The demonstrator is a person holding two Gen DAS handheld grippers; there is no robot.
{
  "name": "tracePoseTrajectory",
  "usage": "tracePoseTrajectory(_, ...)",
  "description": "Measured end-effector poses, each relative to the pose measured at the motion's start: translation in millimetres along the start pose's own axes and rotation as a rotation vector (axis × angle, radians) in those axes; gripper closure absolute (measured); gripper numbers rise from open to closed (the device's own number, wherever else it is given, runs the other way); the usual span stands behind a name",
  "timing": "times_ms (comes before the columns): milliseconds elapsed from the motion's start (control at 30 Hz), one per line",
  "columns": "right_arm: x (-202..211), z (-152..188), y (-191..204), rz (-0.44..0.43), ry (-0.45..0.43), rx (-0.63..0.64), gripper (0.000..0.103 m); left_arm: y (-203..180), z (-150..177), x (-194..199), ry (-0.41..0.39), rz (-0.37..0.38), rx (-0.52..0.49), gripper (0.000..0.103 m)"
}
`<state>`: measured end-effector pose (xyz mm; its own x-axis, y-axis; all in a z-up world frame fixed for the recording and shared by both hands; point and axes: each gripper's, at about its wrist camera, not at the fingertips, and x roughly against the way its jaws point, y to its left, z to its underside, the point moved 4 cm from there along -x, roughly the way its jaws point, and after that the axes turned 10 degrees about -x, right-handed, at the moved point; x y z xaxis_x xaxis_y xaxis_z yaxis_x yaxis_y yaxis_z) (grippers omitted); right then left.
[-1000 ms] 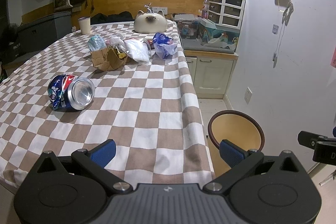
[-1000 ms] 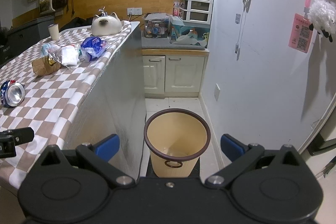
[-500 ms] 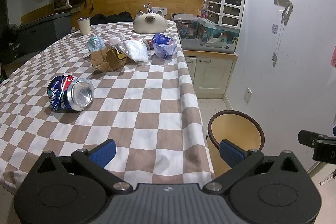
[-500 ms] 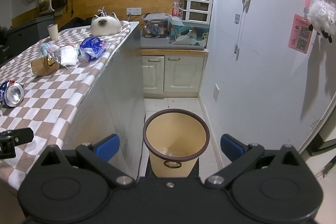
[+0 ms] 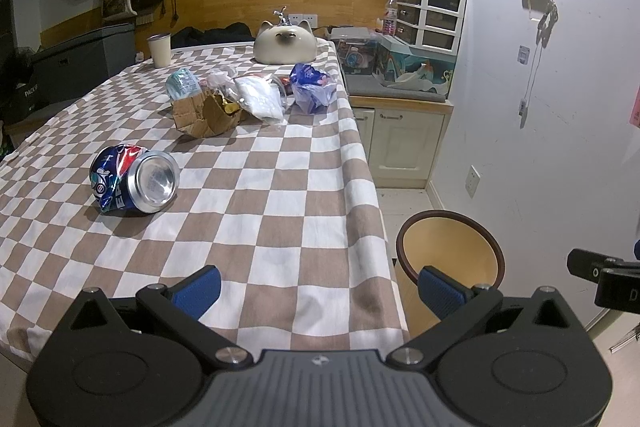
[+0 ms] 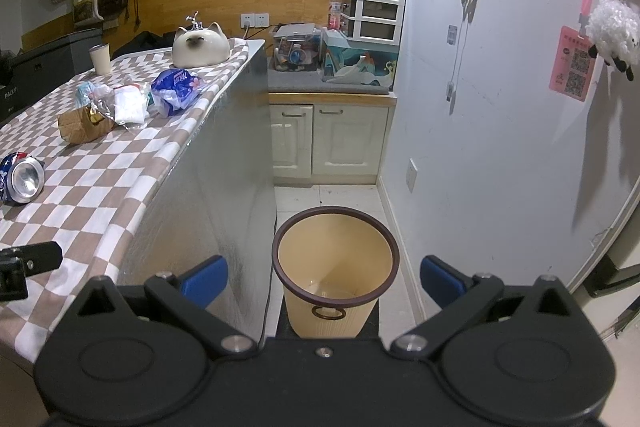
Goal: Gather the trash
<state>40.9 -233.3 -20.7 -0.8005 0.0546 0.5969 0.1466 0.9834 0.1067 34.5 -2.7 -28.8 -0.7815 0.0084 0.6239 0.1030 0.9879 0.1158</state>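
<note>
Both claws gape empty: the left claw (image 5: 318,287) over the checked worktop's (image 5: 280,187) near edge, the right claw (image 6: 323,277) above the floor bin (image 6: 335,269). Beyond lie a crushed can (image 5: 134,179), then torn cardboard (image 5: 204,115) and wrappers (image 5: 310,87).

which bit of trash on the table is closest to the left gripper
The crushed blue can, lying alone on its side; the cardboard, plastic and blue wrapper sit farther back.

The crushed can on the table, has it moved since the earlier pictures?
No. In the left wrist view the crushed can lies on the same squares of the checkered tablecloth as before, on its side, with its silver end toward the camera.
</note>
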Motion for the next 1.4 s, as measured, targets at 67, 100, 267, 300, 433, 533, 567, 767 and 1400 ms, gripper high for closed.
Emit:
tracePoseTrajectory(67, -0.1, 0.0, 0.1, 0.0, 0.001, 0.0, 0.0, -0.3, 0.0, -0.3, 0.0, 0.0, 0.0, 0.0)
tracePoseTrajectory(100, -0.1, 0.0, -0.1, 0.0, 0.002, 0.0, 0.0, -0.5, 0.1, -0.6, 0.0, 0.0, 0.0, 0.0)
tracePoseTrajectory(267, -3.3, 0.6, -0.3, 0.005, 0.005, -0.002, 0.0, -0.3, 0.1, -0.4, 0.0, 0.0, -0.001, 0.0)
tracePoseTrajectory(300, -4.0, 0.6, -0.2, 0.006, 0.006, -0.003, 0.0, 0.0, 0.0, 0.0, 0.0, 0.0, -0.001, 0.0)
tracePoseTrajectory(433, -4.4, 0.4, -0.6, 0.007, 0.007, -0.003, 0.0, 0.0, 0.0, -0.1, 0.0, 0.0, -0.001, 0.0)
tracePoseTrajectory(533, -4.4, 0.3, -0.4, 0.007, 0.007, -0.004, 0.0, -0.4, 0.1, -0.8, 0.0, 0.0, -0.001, 0.0)
tracePoseTrajectory(567, -4.8, 0.3, -1.1, 0.007, 0.008, -0.005, 0.0, -0.1, -0.1, -0.5, 0.0, 0.0, -0.001, 0.0)
tracePoseTrajectory(767, -5.5, -3.3, 0.1, 0.005, -0.007, -0.014, 0.0, 13.0, -2.2, -3.6, -0.025, -0.029, 0.018, 0.0)
tracePoseTrajectory(1400, -45.1, -48.8, 69.8, -0.123, -0.076, -0.009, 0.0, 153.7, -34.6, -54.4, -0.055, -0.202, -0.091, 0.0)
